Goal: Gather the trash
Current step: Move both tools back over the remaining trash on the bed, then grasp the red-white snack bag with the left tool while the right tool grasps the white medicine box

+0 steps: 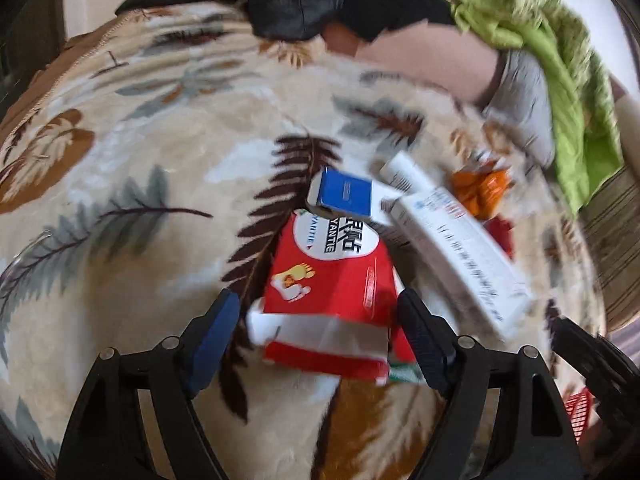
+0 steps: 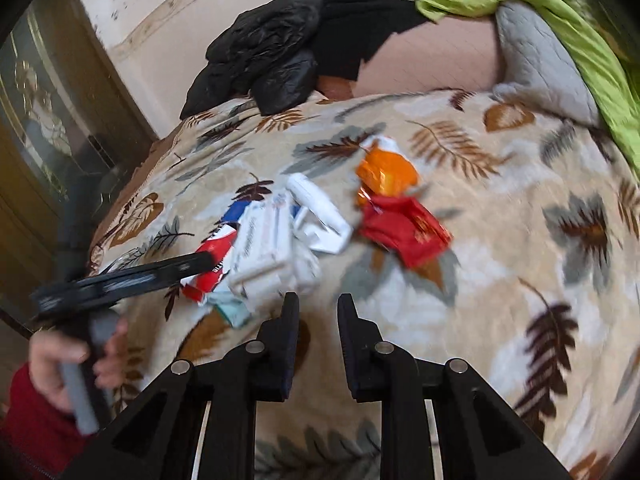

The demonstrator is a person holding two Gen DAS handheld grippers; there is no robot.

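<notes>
Bed (image 2: 500, 264) covered by a beige leaf-print blanket (image 1: 120, 160) fills both views. At its far edge: a black crumpled garment (image 2: 272, 48), a green cloth (image 2: 560, 28) draped over a grey quilted pillow (image 2: 536, 60).

Trash sits in a loose pile mid-blanket. Red box (image 1: 332, 280) with a white label lies flat, nearest the left wrist camera. A long white box (image 1: 460, 256) lies just right of it, angled and blurred. A blue-and-white box (image 1: 344, 196) lies at the red box's far end, touching it. An orange wrapper (image 2: 384, 172) and a red wrapper (image 2: 404, 228) lie right of the boxes, touching each other, near the pile.

Left gripper (image 1: 316, 340) spread wide, jaws straddling the near end of the red box; pads not pressing on it. In the right wrist view it reaches in from the left over the pile, held by a hand (image 2: 72, 364) with a red sleeve (image 2: 28, 420).

Right gripper (image 2: 318, 320) jaws drawn close together, nothing between them, above bare blanket just short of the pile.
</notes>
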